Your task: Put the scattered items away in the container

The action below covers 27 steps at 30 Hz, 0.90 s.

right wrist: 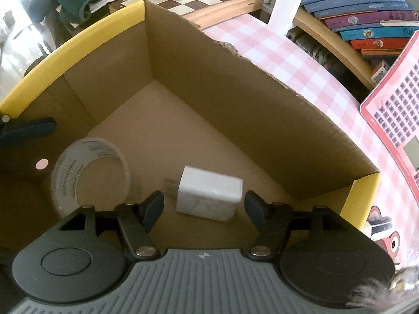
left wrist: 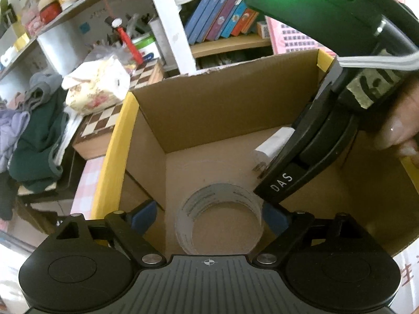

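An open cardboard box (right wrist: 235, 78) with yellow edge tape stands on the pink checked cloth. On its floor lie a clear tape roll (left wrist: 188, 209) and a white plug charger (right wrist: 209, 196). My left gripper (left wrist: 209, 218) is inside the box, open. The tape roll sits between its blue pads with a gap on the left side. My right gripper (right wrist: 204, 208) is also open, its pads standing clear of the charger on both sides. In the left wrist view the right gripper's black body (left wrist: 314, 144) hides part of the charger (left wrist: 272, 144). The tape roll (right wrist: 65, 172) lies left of the charger.
A chessboard (left wrist: 104, 120) with a flowered bag (left wrist: 97, 89) on it lies beyond the box's left wall, beside a clothes pile (left wrist: 34, 141). Shelves of books (left wrist: 222, 13) stand behind. A pink keypad board (right wrist: 398, 120) lies right of the box. A person's hand (left wrist: 400, 130) holds the right gripper.
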Motion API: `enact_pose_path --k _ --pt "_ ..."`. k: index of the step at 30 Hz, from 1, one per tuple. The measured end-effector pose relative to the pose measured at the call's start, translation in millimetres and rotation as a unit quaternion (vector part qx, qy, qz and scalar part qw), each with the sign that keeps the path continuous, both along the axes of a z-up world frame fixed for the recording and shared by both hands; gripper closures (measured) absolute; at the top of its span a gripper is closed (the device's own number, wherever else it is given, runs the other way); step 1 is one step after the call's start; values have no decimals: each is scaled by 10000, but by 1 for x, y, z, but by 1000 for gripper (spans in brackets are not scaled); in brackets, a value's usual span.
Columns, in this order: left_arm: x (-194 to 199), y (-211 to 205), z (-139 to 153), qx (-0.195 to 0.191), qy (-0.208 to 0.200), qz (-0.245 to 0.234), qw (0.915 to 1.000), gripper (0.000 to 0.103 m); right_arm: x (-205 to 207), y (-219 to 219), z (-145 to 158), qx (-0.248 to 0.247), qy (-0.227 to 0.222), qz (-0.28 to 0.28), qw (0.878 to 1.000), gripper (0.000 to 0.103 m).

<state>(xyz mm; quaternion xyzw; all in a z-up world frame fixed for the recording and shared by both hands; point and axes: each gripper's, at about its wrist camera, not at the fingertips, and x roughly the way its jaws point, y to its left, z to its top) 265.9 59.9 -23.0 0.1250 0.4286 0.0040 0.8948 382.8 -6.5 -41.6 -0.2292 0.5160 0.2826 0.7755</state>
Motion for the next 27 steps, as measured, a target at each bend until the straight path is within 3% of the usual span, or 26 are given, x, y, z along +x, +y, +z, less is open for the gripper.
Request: enact_pose_path --k 6,17,27 --pt "-4 3 3 45 -150 99 9998 12 -4 1 5 53 -251 7 9997 18" --pt "-28 4 31 -130 -663 139 9976 7 -32 -13 43 671 -729 -159 9949 13" --pt "-64 6 59 -341 -1232 198 9916 4 -69 -40 82 1377 -1371 -578 9792 9"
